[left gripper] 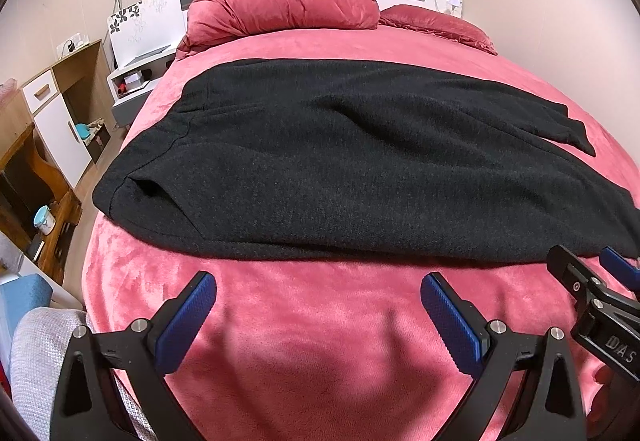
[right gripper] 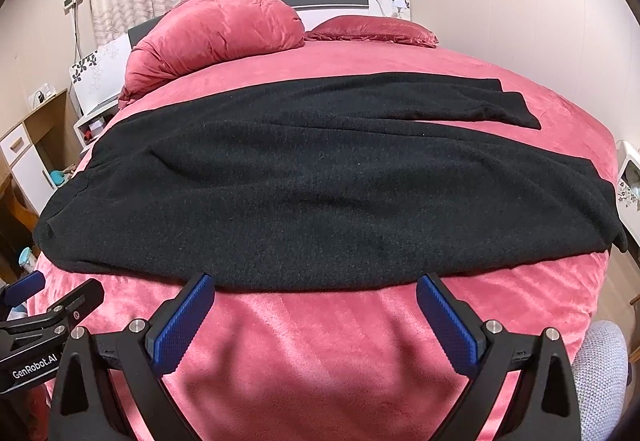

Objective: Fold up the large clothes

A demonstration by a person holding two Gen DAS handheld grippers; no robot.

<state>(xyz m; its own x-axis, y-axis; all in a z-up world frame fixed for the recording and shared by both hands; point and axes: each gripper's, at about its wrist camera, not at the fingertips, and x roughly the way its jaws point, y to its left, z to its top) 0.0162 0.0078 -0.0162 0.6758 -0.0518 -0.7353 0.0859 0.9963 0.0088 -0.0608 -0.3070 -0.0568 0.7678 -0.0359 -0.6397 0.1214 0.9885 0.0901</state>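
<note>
Pink bed (left gripper: 320,321) carries black garment (left gripper: 340,169) spread crosswise, pillows (left gripper: 280,1) beyond. Left gripper (left gripper: 320,305) and right gripper (right gripper: 316,305) both spread apart, empty, at garment's near edge; bare blanket below.

"genrobot.ai" on left tongs (right gripper: 24,291)

I am holding my left gripper (left gripper: 318,305) over the pink bedspread (left gripper: 304,325), jaws standing wide apart with nothing between them. The black garment (left gripper: 340,169) is lying spread across the bedspread, just beyond my fingertips. My right gripper (left gripper: 592,273) is showing beside the garment's near right corner.
</note>
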